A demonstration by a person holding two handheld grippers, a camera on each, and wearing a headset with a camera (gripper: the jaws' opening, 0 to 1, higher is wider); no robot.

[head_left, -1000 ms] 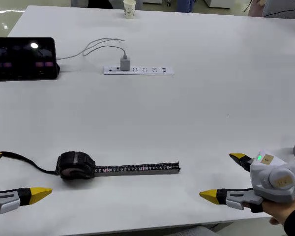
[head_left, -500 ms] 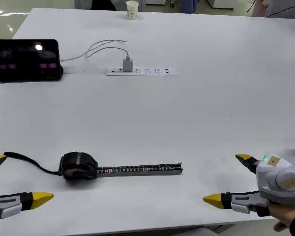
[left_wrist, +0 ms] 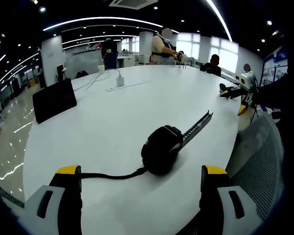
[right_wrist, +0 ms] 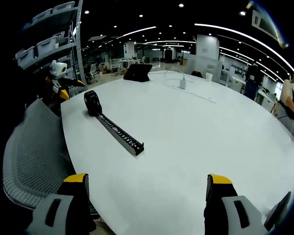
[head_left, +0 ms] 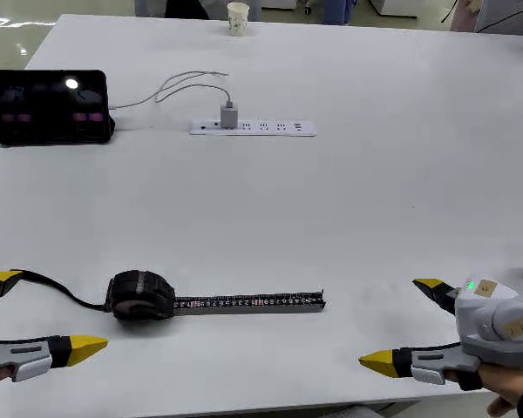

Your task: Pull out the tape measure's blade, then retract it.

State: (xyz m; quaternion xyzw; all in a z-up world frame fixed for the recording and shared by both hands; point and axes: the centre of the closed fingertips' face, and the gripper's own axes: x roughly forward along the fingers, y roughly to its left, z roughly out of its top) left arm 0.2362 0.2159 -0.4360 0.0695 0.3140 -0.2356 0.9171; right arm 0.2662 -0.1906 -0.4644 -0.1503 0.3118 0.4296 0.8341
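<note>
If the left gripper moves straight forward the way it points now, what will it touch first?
Probably the black strap lying between its open jaws, then the tape measure case right behind it; depth is unclear.

The table [head_left: 401,200] lay bare across the centre and whole right of the head view, free for passage. At lower left, the tape measure [head_left: 140,294], its drawn-out blade [head_left: 253,301] and its strap [head_left: 57,287] barred a low sweep. A tablet [head_left: 50,106] stood upper left, a power strip [head_left: 253,127] with a charger [head_left: 229,114] top centre, and a paper cup [head_left: 237,17] at the far edge.
</note>
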